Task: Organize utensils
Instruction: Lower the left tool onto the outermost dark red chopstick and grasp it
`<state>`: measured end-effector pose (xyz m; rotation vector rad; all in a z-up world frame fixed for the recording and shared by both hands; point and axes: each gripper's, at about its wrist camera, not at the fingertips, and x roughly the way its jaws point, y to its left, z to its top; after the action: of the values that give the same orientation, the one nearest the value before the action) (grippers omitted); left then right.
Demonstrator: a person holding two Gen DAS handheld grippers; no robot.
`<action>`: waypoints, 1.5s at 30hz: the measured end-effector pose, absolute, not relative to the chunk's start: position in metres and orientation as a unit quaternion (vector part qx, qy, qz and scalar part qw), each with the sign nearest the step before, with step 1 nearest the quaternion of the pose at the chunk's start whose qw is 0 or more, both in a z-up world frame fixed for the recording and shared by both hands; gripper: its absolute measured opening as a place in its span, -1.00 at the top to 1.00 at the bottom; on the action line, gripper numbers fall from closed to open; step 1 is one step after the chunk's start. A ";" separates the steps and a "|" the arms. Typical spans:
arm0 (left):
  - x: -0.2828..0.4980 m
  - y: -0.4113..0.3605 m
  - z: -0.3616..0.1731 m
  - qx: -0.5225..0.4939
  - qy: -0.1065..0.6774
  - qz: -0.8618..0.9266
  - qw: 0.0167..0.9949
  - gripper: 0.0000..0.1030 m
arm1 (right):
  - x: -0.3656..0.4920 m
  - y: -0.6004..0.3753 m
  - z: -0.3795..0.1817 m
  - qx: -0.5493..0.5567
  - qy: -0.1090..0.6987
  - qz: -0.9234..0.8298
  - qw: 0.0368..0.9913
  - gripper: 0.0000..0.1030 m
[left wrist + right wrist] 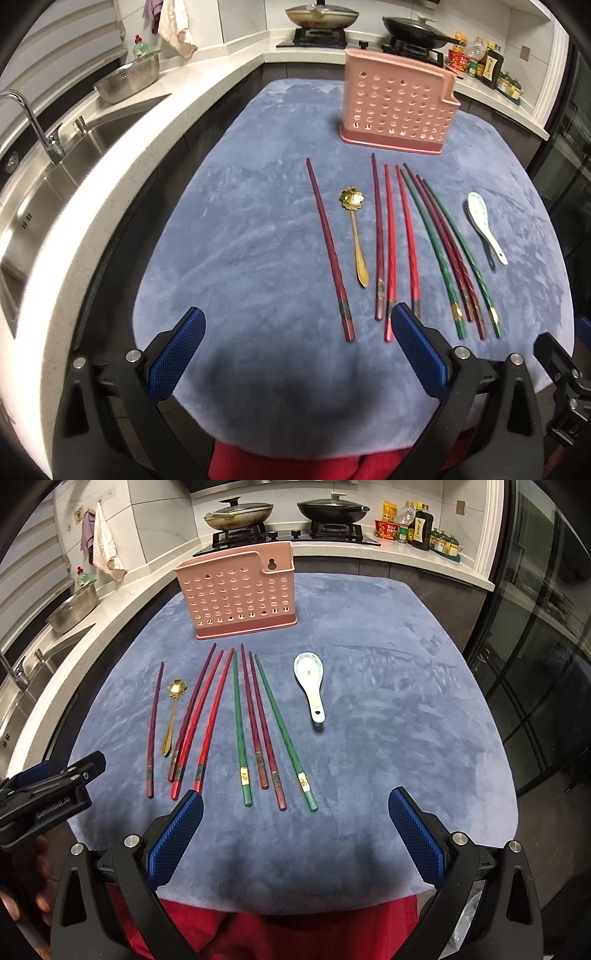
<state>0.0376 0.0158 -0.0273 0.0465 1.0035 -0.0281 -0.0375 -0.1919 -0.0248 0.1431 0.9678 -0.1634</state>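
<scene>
Eight chopsticks (402, 243) lie fanned on a blue cloth (240, 229), and we describe them from left to right. At the left of the frame lies a single dark red stick (328, 247), then a gold spoon (355, 236), then the red, green and maroon sticks, then a white ceramic spoon (484, 225) at the right. A pink perforated holder (397, 107) stands upright beyond them, toward the upper middle. We hold the left gripper (297, 328) wide open and empty; its right fingertip overlaps the near ends of the red sticks in the picture. Our right gripper (295, 808) is likewise spread wide, holding nothing, with the green and maroon ends (275, 782) just ahead between its fingers.
</scene>
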 end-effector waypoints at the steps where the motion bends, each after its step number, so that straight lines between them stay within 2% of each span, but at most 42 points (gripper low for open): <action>1: 0.042 0.017 -0.031 0.019 0.484 -0.014 0.875 -0.86 | -0.034 -0.194 -0.027 0.069 0.465 -0.079 0.879 -0.87; 8: 0.059 0.012 -0.062 0.016 0.518 -0.024 0.855 -0.79 | -0.015 -0.208 -0.039 0.081 0.475 -0.090 0.872 -0.87; 13: 0.062 0.013 -0.090 0.013 0.554 -0.026 0.832 -0.34 | -0.004 -0.211 -0.043 0.085 0.478 -0.090 0.869 -0.87; 16: 0.061 0.013 -0.095 0.002 0.560 -0.034 0.828 -0.28 | 0.000 -0.211 -0.047 0.083 0.481 -0.088 0.868 -0.87; 18: 0.060 0.011 -0.095 0.005 0.558 -0.042 0.829 -0.15 | 0.003 -0.211 -0.049 0.083 0.484 -0.087 0.867 -0.87; 22: 0.058 0.006 -0.098 0.006 0.562 -0.055 0.825 -0.02 | 0.007 -0.211 -0.053 0.084 0.488 -0.085 0.865 -0.87; 25: 0.061 0.005 -0.099 0.009 0.561 -0.051 0.826 0.15 | 0.009 -0.212 -0.053 0.083 0.487 -0.087 0.865 -0.87; 27: 0.066 0.006 -0.098 0.004 0.560 -0.049 0.827 0.52 | 0.012 -0.214 -0.054 0.085 0.487 -0.088 0.865 -0.87; 29: 0.070 0.010 -0.098 -0.003 0.561 -0.048 0.827 0.75 | 0.016 -0.217 -0.055 0.089 0.485 -0.087 0.865 -0.87; 31: 0.074 0.013 -0.098 -0.008 0.561 -0.048 0.826 0.82 | 0.020 -0.220 -0.055 0.090 0.483 -0.088 0.866 -0.85; 34: 0.077 0.013 -0.098 -0.005 0.557 -0.044 0.829 0.83 | 0.030 -0.226 -0.056 0.093 0.478 -0.087 0.869 -0.66; 42: 0.090 0.010 -0.101 0.004 0.553 -0.036 0.832 0.84 | 0.065 -0.249 -0.071 0.151 0.476 -0.058 0.864 0.13; 45: 0.091 0.008 -0.101 0.008 0.552 -0.035 0.833 0.84 | 0.075 -0.255 -0.079 0.167 0.480 -0.052 0.860 0.36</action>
<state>0.0910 0.0084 -0.1011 0.0173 1.1696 -0.0748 0.0748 -0.2554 -0.0786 0.3504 1.0070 -0.1082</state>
